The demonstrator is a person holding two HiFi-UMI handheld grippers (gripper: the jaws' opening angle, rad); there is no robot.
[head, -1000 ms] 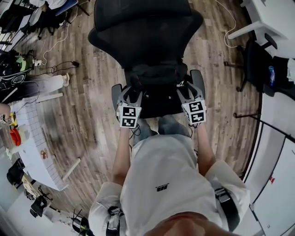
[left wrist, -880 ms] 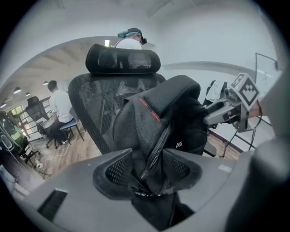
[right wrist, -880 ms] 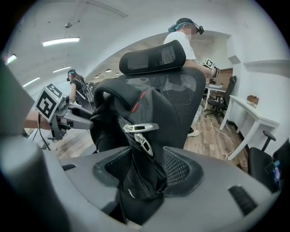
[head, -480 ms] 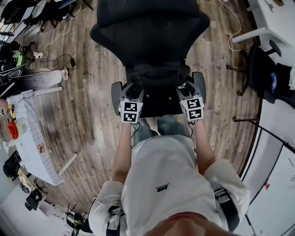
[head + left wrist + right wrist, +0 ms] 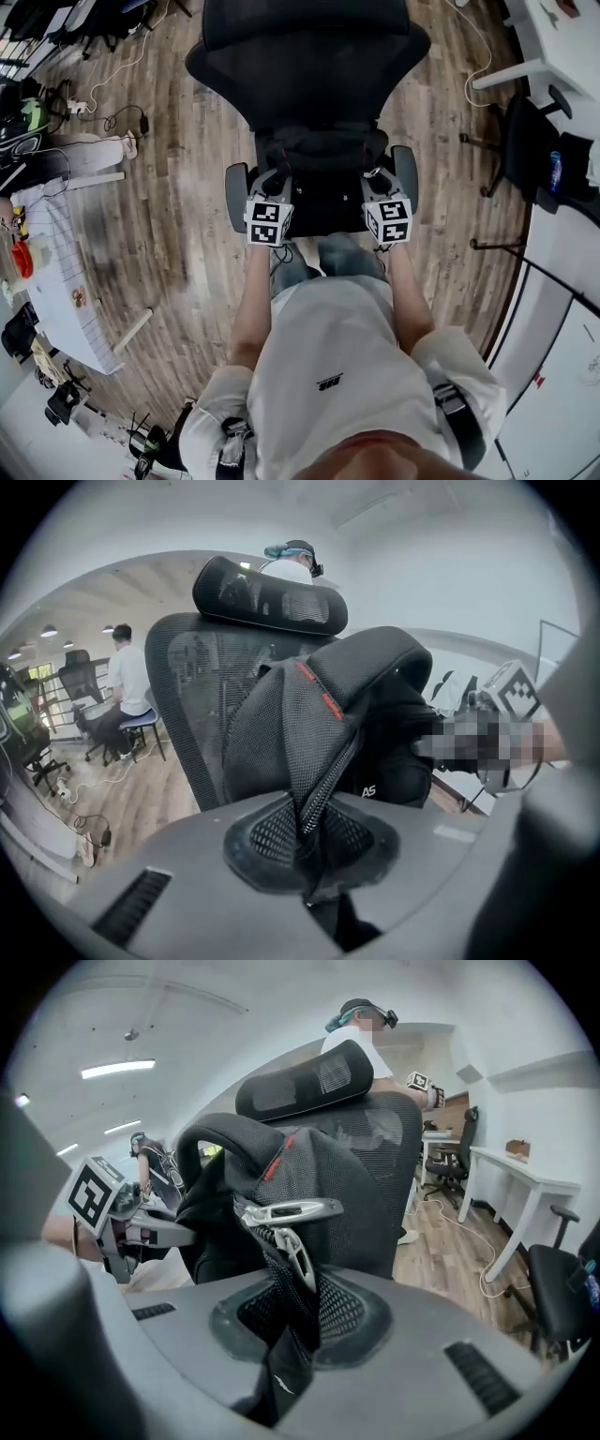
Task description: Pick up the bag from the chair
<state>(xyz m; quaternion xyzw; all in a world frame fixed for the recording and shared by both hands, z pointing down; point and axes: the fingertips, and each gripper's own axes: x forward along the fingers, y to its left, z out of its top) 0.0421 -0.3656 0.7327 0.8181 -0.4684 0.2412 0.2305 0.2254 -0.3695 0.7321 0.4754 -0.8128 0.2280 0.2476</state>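
black mesh bag (image 5: 319, 161), on the chair (image 5: 305, 56) seat, was pinched by left gripper (image 5: 274, 186) and right gripper (image 5: 375, 182) alike; both had edged inward within the last second, so lifting looked imminent.

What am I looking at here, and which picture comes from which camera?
No robot: a person holds a two-jaw gripper in each hand. The head view looks down at a black office chair with a black bag in front of its backrest. The other two pictures come from cameras riding on the grippers. The left gripper is shut on the bag's mesh beside a zipper; the right gripper is shut on mesh by the zipper pulls. The marker cubes belong to the grippers.
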